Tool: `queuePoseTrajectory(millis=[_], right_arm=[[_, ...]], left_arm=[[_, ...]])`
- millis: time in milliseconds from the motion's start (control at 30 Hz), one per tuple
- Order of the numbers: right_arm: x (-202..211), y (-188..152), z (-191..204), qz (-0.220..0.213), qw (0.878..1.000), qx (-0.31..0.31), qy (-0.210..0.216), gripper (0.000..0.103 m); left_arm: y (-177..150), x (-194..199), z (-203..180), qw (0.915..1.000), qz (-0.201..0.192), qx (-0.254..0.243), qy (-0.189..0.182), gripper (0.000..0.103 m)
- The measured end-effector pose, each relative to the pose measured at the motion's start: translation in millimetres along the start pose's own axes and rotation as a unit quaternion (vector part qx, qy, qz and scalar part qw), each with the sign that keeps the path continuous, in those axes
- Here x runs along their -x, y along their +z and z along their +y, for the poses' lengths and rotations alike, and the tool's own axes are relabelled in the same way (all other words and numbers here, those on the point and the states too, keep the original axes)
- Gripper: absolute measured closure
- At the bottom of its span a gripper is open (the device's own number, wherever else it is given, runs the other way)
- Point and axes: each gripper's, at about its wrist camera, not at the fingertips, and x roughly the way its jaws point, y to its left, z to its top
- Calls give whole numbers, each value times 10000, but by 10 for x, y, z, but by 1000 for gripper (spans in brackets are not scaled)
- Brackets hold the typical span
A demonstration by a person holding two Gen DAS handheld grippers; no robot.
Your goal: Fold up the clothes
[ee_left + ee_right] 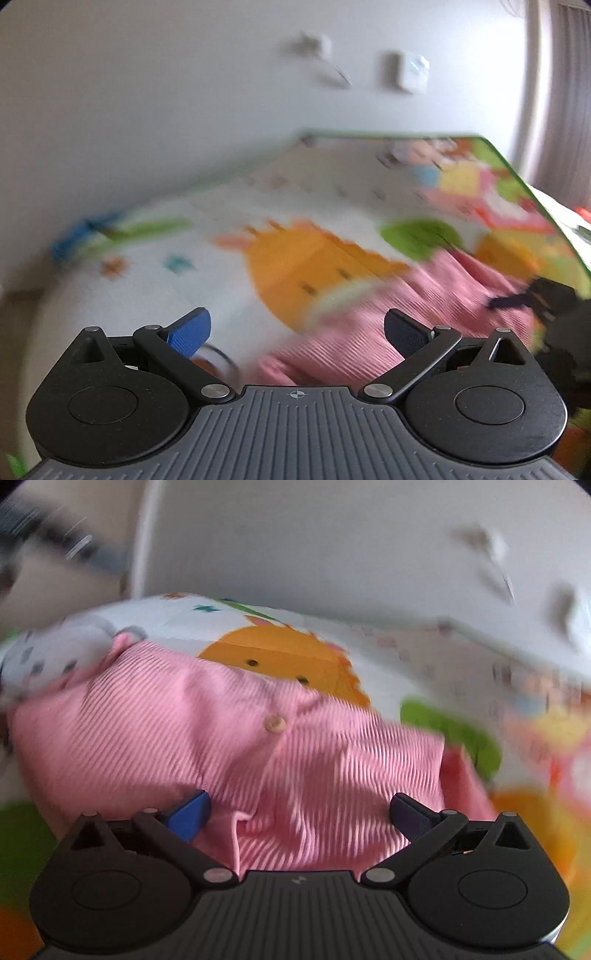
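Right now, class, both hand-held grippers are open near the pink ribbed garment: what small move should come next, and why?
Probably ease the right hand-held gripper forward and shut it on the near edge of the pink ribbed garment. Its fingers stand wide apart with rumpled cloth between them, nothing gripped. The left hand-held gripper is also open, with the garment only at its right side.

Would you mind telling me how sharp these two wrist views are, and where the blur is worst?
Left wrist view: the left claw is crisp, but the play mat and pink garment smear badly. Right wrist view: the right claw is sharp, the pink garment's ribbing and button stay readable, and the edges smear most; fisheye bending shows in both.
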Motion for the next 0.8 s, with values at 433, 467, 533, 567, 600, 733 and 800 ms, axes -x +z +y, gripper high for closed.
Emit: queuePoseTrajectory(millis=[433,467,533,567,600,733,800], right_arm=[[111,-247,-663,437,9860,-632,-1477,0],[31,-321,-639,660,9841,-503,-1573,0],[61,-382,-565,452,9832,-388,-1724,0],[67,-363,-539,480,9833,-267,-1737,0],[73,-343,-514,508,9832,-145,-1749,0],[209,-211,-568,441,9862,39,-1598,0],[365,-117,-617,244,9847,23,-1726,0]], left_arm=[[-588,-284,-155,9871,944,-1162,565,0],[-585,-250,-142,9870,935,-1164,589,0],[-580,-182,-116,9869,915,-1167,639,0],[-578,-148,-103,9868,905,-1168,663,1],[-560,-107,-88,9873,862,-1156,672,1],[-300,132,-33,9954,250,-845,368,1],[-176,218,-27,9976,-44,-667,159,1]])
